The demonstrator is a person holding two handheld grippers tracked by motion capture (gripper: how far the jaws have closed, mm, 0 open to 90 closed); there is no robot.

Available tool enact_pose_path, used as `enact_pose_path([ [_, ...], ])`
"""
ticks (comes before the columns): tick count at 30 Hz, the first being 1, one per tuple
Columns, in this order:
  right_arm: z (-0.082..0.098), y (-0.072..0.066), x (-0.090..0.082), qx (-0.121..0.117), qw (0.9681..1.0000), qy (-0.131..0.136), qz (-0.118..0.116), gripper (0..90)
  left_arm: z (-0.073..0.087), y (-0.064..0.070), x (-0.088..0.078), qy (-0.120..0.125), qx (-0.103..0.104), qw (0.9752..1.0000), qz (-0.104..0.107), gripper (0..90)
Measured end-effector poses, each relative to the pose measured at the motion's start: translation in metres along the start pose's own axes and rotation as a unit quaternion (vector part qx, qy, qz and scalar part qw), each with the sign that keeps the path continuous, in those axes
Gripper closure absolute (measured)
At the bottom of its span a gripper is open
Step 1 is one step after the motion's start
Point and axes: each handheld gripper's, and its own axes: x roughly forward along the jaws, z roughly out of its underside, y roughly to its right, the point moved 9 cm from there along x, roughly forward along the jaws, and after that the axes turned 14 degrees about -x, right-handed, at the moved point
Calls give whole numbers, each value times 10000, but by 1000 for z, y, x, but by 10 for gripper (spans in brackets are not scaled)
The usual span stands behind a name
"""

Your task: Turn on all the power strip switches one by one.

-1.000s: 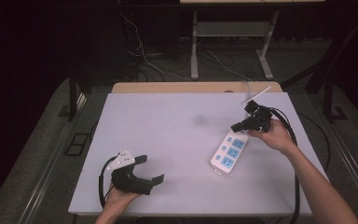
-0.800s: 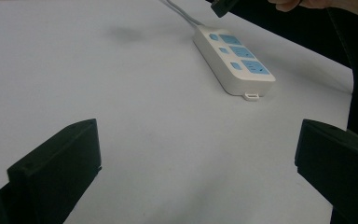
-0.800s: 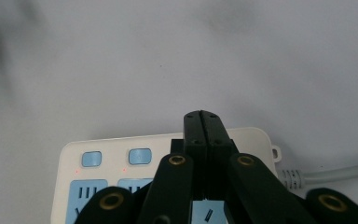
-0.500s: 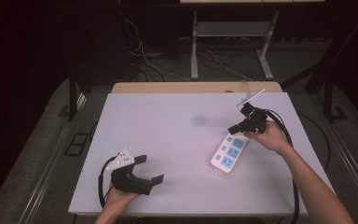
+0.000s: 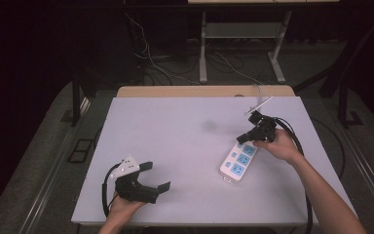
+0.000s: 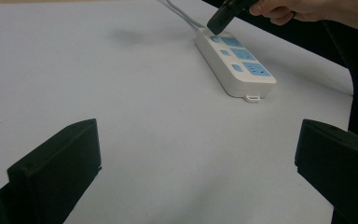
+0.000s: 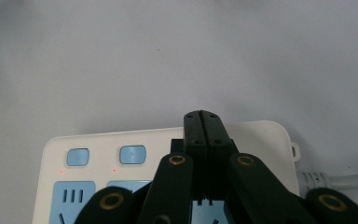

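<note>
right gripper (image 5: 243, 138) has its jaws pressed flat together, holding nothing, its tip over the cord end of the white power strip (image 5: 238, 161) just beneath it. left gripper (image 5: 158, 176), well apart from the strip, rests on the table (image 5: 185, 126), jaws spread wide and empty.

Table (image 5: 175, 126) centre bare, free passage; power strip (image 5: 238, 161) blocks right side.

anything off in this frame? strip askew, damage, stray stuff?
Nothing stands out. The power strip lies flat but diagonal to the table edges, with no damage visible. The right gripper, jaws shut, is at its far end; the left gripper rests open, well apart.
</note>
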Motion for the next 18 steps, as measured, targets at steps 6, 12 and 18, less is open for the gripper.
enact_pose_path([
  [6, 3, 0, 1, -21, 10000, -69, 38, 900, 0, 0, 0, -12, -1, 10000, 10, 0],
  [12, 4, 0, 1, 32, 10000, 53, 5, 900, 1, 1, 1, -19, -16, 10000, 19, 0],
  [18, 4, -1, 2, 1, 10000, 28, 89, 900, 1, 1, 1, -16, -6, 10000, 18, 0],
])
